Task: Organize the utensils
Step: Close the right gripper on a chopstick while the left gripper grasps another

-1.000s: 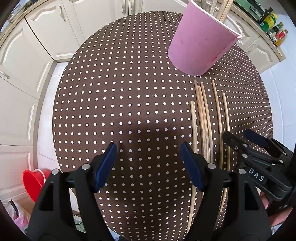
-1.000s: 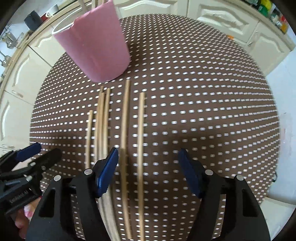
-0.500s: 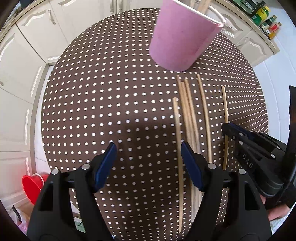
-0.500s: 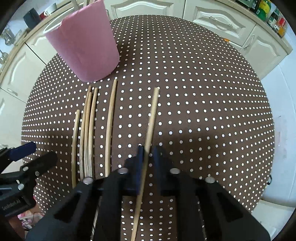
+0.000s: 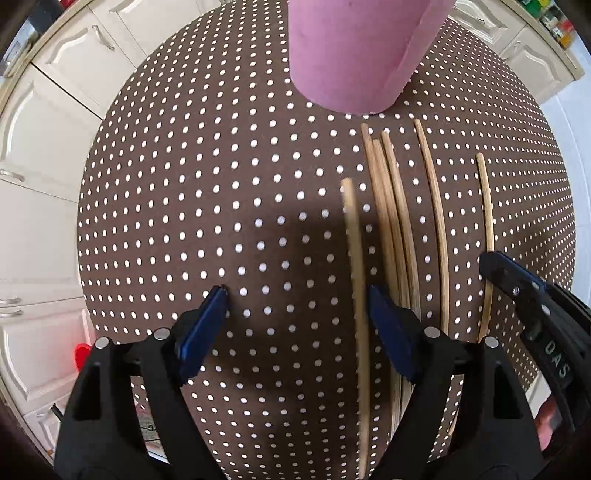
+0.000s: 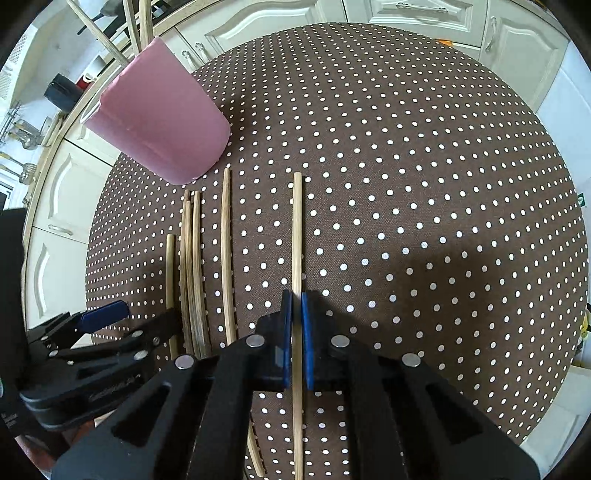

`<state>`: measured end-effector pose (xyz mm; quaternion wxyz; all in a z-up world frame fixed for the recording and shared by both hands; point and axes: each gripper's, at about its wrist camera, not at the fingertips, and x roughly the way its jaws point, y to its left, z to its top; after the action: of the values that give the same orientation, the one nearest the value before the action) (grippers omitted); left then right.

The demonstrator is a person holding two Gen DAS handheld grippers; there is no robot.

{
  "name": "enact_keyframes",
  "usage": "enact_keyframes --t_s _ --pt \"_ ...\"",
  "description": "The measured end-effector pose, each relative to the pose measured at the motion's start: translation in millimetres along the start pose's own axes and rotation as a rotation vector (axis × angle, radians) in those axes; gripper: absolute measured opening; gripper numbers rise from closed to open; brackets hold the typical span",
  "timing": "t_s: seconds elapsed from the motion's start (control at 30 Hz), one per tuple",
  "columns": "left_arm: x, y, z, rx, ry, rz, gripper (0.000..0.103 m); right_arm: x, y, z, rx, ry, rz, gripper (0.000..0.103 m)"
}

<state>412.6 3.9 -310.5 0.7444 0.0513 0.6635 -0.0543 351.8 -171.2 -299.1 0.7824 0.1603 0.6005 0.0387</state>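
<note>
Several bamboo chopsticks (image 5: pixel 391 221) lie side by side on the brown dotted table (image 5: pixel 184 184), in front of a pink cup (image 5: pixel 354 51) that holds more sticks. My right gripper (image 6: pixel 296 301) is shut on one chopstick (image 6: pixel 297 229), the rightmost one, lifted a little off the cloth. It shows in the left wrist view (image 5: pixel 487 206) held by the right gripper (image 5: pixel 493 264). My left gripper (image 5: pixel 297 295) is open low over the table, its right finger beside the leftmost chopstick (image 5: pixel 352 240). The pink cup (image 6: pixel 155 114) stands at the back left in the right wrist view.
White kitchen cabinets (image 6: pixel 406 14) surround the round table. A red object (image 5: pixel 83 354) sits on the floor at the left. Bottles (image 5: pixel 554 22) stand on a counter at the far right. The table's right half (image 6: pixel 443 184) carries no objects.
My right gripper closed on the rightmost chopstick and raised it slightly. My left gripper moved forward and right, toward the cup and the leftmost chopstick.
</note>
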Motion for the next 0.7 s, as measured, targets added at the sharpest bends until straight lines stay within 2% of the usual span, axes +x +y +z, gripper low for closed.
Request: enact_keyframes --t_s 0.07,0.1,0.13,0.17,0.2,0.3,0.47,0.7 --pt "-4 1 2 -0.033 -0.039 -0.004 0.065 0 0 -2 0.004 0.000 0.004 0.005" --pt "-7 5 3 -0.060 -0.063 -0.002 0.039 -2 2 -1 0.005 0.000 0.004 0.005" --pt "-9 10 5 -0.081 -0.071 -0.021 0.021 -2 1 -1 0.005 0.000 0.004 0.005" --pt "-10 16 8 -0.112 -0.058 -0.060 0.018 -2 2 -1 0.005 0.000 0.003 0.005" --pt "-10 20 9 -0.134 -0.051 -0.080 0.009 -2 3 -1 0.006 0.001 0.000 0.005" --pt "-10 29 11 -0.179 -0.047 -0.103 0.007 -5 4 -2 0.005 0.003 -0.011 0.005" --pt "-19 27 6 -0.161 -0.048 -0.120 0.007 -10 10 0 0.008 -0.010 0.005 0.005" --pt "-55 15 -2 -0.103 -0.143 -0.097 0.006 -35 25 4 -0.018 -0.095 0.030 0.004"
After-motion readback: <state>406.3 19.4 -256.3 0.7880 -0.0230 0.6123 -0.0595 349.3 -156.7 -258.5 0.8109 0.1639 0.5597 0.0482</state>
